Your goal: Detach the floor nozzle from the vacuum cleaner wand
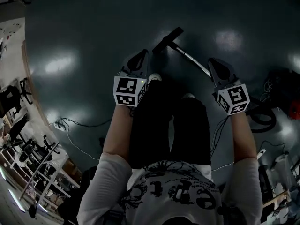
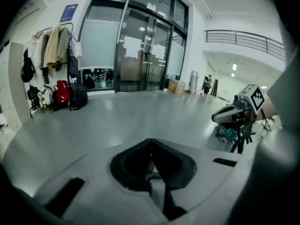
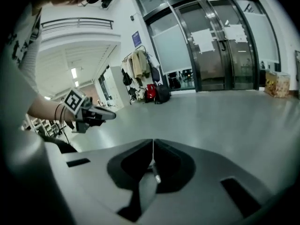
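Note:
In the head view a black floor nozzle (image 1: 167, 39) lies on the dark floor, joined to a silver wand (image 1: 194, 62) that runs down to the right. My left gripper (image 1: 139, 60) hangs shut and empty just left of the nozzle, above the floor. My right gripper (image 1: 220, 69) is shut and empty too, with its tip over the wand's lower stretch. In the left gripper view the left gripper (image 2: 151, 150) has its jaws pressed together, and the right gripper (image 2: 236, 114) shows at the right. In the right gripper view the right gripper (image 3: 153, 150) is shut, with the left gripper (image 3: 91, 112) at the left.
The person's legs in black trousers (image 1: 168, 121) stand between the grippers. The vacuum body and hose (image 1: 262, 116) lie at the right, a cable (image 1: 79, 125) trails at the left. Glass doors (image 2: 140, 50) and hung coats and bags (image 2: 56, 86) are far across the floor.

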{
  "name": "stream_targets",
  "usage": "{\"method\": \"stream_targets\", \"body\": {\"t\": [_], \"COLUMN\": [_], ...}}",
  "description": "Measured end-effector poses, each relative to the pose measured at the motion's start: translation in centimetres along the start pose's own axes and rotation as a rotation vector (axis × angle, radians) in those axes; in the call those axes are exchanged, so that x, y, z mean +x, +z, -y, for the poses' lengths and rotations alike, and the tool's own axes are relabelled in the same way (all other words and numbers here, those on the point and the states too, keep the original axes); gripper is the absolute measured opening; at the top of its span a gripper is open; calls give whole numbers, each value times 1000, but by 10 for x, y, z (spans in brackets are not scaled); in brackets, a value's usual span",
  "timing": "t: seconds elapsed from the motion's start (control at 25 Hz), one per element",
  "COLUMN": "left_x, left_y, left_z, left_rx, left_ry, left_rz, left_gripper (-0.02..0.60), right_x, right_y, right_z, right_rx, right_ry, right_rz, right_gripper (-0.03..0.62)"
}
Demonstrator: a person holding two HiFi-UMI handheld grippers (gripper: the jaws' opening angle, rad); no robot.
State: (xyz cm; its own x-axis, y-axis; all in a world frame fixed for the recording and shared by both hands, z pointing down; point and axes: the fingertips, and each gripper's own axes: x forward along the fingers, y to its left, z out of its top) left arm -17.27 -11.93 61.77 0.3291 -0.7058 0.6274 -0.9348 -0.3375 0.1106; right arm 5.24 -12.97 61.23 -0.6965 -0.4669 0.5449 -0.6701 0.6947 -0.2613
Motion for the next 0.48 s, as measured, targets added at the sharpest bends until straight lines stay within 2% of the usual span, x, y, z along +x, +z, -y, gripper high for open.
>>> {"method": "stream_targets", "body": {"t": [0.12,0.2,0.36,0.4,0.48], "left_x": [88,140,222,237,260], "left_y": [-66,-111,-211,-235,-283], "left_z": [-31,-40,-40,-39,-37], "left_rx": [116,188,332,349,332], "left_ry": [-67,-127,-260,-285,-317], "left_rz": [-7,-15,-106,-134,-207], "left_gripper": [3,5,96,125,196], "right_x": [87,139,216,229,246], "right_y": [-102,-165,-256,-272,-301], "right_z": [36,48,55,56,58], "right_rx": [-3,0,-62,-73,-95], "right_ry": [-28,2,79,88,102], "right_rz": [-63,-118,-207,-228,-287], "right_gripper": [3,3,5,5,11]}}
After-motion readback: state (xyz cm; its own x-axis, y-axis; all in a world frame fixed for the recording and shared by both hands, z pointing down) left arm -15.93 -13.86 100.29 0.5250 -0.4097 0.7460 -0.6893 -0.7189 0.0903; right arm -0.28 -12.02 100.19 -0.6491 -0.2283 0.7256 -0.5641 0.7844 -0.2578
